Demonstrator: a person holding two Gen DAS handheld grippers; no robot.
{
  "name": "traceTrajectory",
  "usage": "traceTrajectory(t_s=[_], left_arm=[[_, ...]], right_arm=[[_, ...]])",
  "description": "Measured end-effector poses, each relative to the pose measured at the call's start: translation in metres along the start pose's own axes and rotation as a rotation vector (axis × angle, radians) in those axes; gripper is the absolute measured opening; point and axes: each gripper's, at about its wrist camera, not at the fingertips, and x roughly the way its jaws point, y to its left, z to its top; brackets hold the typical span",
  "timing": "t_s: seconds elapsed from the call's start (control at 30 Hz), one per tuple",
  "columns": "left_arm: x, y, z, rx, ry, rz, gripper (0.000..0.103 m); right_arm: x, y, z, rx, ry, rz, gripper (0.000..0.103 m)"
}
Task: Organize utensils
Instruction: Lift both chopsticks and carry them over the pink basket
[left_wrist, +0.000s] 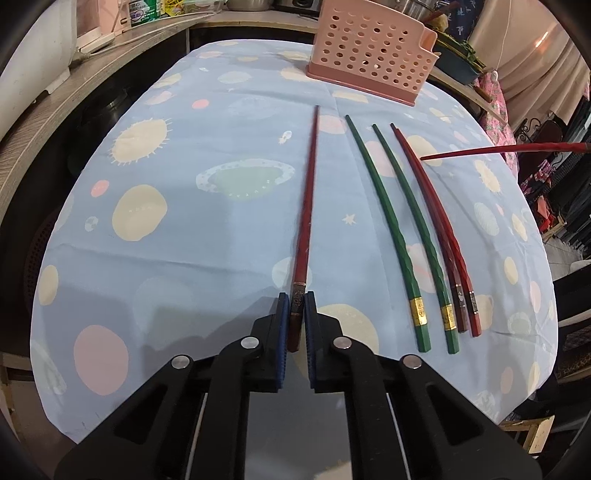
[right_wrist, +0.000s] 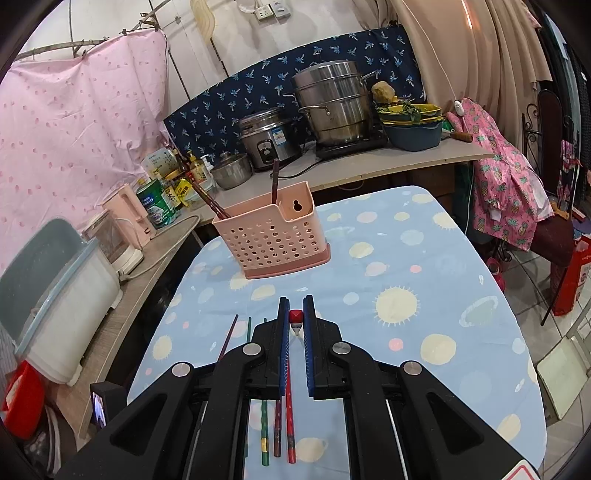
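My left gripper (left_wrist: 296, 300) is shut on the thick end of a dark red chopstick (left_wrist: 308, 195), which lies along the blue planet-print tablecloth (left_wrist: 184, 258). To its right lie two green chopsticks (left_wrist: 388, 221) and two red chopsticks (left_wrist: 428, 210), side by side. Another red chopstick (left_wrist: 498, 150) hangs in the air at the right, tip pointing left. In the right wrist view my right gripper (right_wrist: 296, 298) is shut on that red chopstick (right_wrist: 295, 316), seen end-on. The pink perforated utensil holder (right_wrist: 273, 236) stands at the table's far side with dark chopsticks (right_wrist: 275, 181) in it.
A counter behind the table carries a rice cooker (right_wrist: 267, 138), a steel steamer pot (right_wrist: 332, 103), bowls (right_wrist: 412, 129) and bottles (right_wrist: 162, 199). A white appliance (right_wrist: 62, 295) stands at the left. Pink patterned cloth (right_wrist: 506, 184) hangs over a chair at the right.
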Motion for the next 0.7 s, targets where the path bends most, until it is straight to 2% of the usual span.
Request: traceTrajectory(t_s=[0.17,0.3,0.53,0.7], left_arm=[[-0.022,-0.003,0.007,-0.002,-0.044,-0.017,0.007],[-0.051,-0.005,0.024,-0.015,-0.109,-0.041,0.007],[-0.11,-0.011,0.073,-0.025,-0.256,-0.051,0.007],[-0.137,-0.013,0.114,-0.039,-0.337,-0.054,0.007]], right_arm=[[-0.004,0.0,0.0,0.002,-0.01,-0.001,0.007],[-0.008,0.0,0.007,0.0,-0.028,0.0,0.007],[-0.011,0.003,0.03,-0.004,-0.069,0.018,0.007],[-0.009,0.005,0.05,0.01,-0.091,0.041,0.007]])
